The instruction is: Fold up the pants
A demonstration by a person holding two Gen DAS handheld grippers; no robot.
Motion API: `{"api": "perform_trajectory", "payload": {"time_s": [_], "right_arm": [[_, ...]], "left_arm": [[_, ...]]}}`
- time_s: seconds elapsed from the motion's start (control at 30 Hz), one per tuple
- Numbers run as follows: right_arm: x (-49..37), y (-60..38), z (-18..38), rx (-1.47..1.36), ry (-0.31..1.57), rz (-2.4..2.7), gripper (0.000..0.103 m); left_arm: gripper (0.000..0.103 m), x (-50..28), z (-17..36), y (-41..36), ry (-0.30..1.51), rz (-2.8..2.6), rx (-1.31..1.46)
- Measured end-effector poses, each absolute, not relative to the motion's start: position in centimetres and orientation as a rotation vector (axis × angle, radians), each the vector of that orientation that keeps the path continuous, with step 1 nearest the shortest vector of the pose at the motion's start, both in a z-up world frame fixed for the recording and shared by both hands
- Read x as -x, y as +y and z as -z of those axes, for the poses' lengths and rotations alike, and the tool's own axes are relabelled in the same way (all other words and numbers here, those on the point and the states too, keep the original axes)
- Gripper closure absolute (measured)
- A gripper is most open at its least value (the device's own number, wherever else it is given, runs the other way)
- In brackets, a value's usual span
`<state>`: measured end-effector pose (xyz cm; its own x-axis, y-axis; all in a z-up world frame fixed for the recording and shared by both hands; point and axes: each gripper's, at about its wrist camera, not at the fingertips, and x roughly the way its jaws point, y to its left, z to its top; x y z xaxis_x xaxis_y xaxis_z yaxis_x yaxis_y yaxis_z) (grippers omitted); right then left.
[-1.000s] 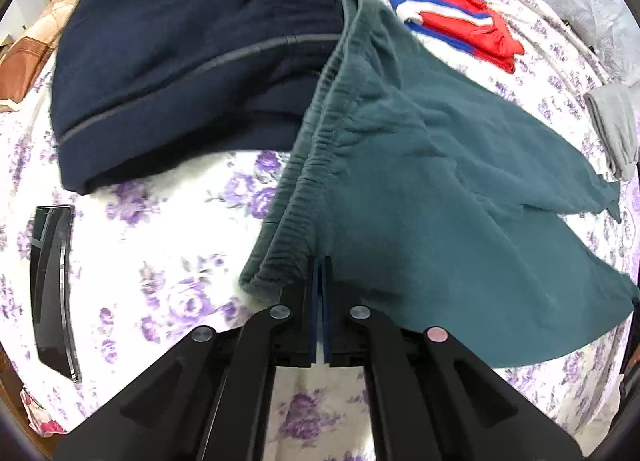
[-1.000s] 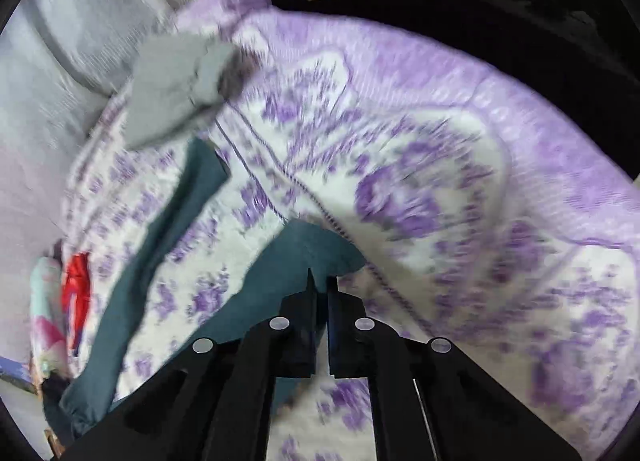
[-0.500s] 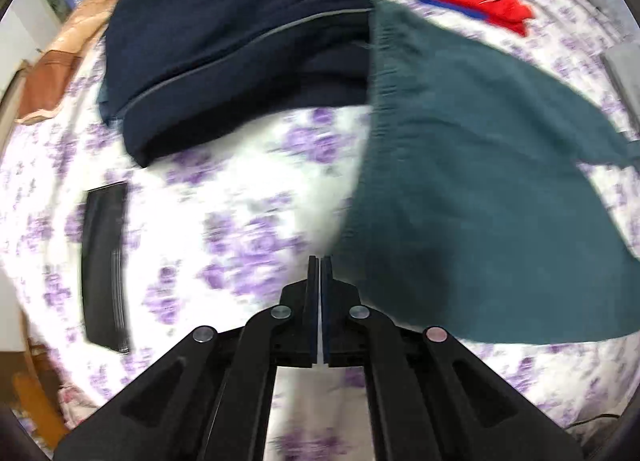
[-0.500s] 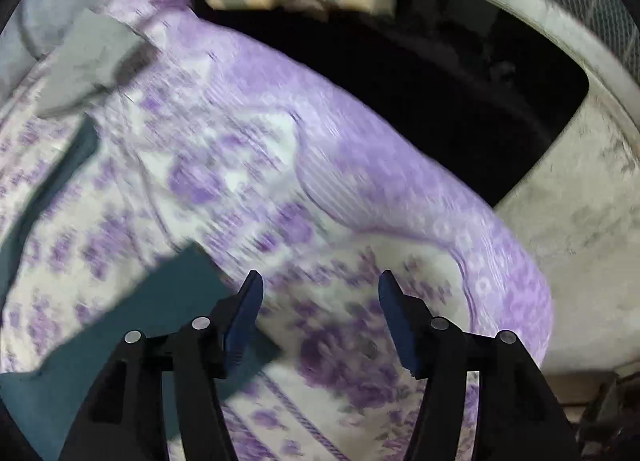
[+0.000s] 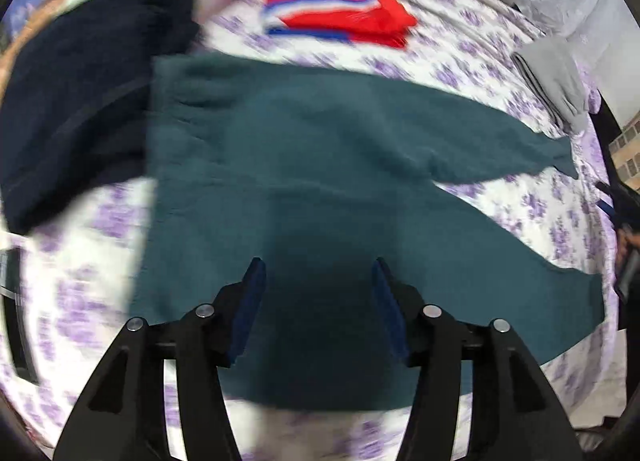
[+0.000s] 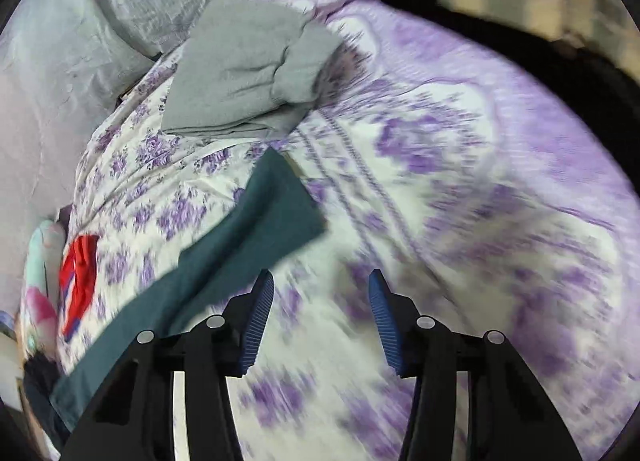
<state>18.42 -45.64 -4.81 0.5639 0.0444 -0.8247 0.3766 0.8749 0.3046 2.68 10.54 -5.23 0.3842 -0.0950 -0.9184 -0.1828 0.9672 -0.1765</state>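
Dark teal pants [image 5: 320, 165] lie spread flat on a bed with a purple-flowered cover [image 5: 500, 77], waistband at the left, two legs reaching right. My left gripper [image 5: 318, 301] is open and empty, hovering above the pants' near side. In the right wrist view one teal leg end [image 6: 276, 209] lies on the cover, ahead and left of my right gripper [image 6: 320, 309], which is open and empty above the bare cover.
Dark navy pants [image 5: 80, 93] lie at the left, touching the teal waistband. A folded red, white and blue garment [image 5: 340, 13] lies at the back. A folded grey garment [image 6: 248, 65] sits near the pillows [image 6: 80, 21]. The bed's edge [image 6: 540, 73] drops off at the right.
My left gripper let go of the waistband, opened and moved over the pants. My right gripper, which released a leg end and opened half a second ago, has swung back toward the bed.
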Motion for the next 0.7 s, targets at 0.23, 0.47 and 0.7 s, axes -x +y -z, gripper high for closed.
{"api": "perform_trajectory", "payload": {"time_s": [0.23, 0.47, 0.7], "right_arm": [[-23.3, -44.7, 8.5, -0.511, 1.014, 0.216, 0.065], [-24.1, -45.1, 6.7, -0.459, 0.991, 0.187, 0.096], [-17.9, -50.1, 3.6, -0.434, 1.034, 0.223, 0.090]], "left_arm": [[0.050, -4.6, 9.3, 9.5, 1.242, -0.104, 0.246], [0.047, -4.6, 10.3, 9.5, 1.259, -0.127, 0.244], [0.047, -5.2, 10.1, 10.1, 1.273, -0.088, 0.265]]}}
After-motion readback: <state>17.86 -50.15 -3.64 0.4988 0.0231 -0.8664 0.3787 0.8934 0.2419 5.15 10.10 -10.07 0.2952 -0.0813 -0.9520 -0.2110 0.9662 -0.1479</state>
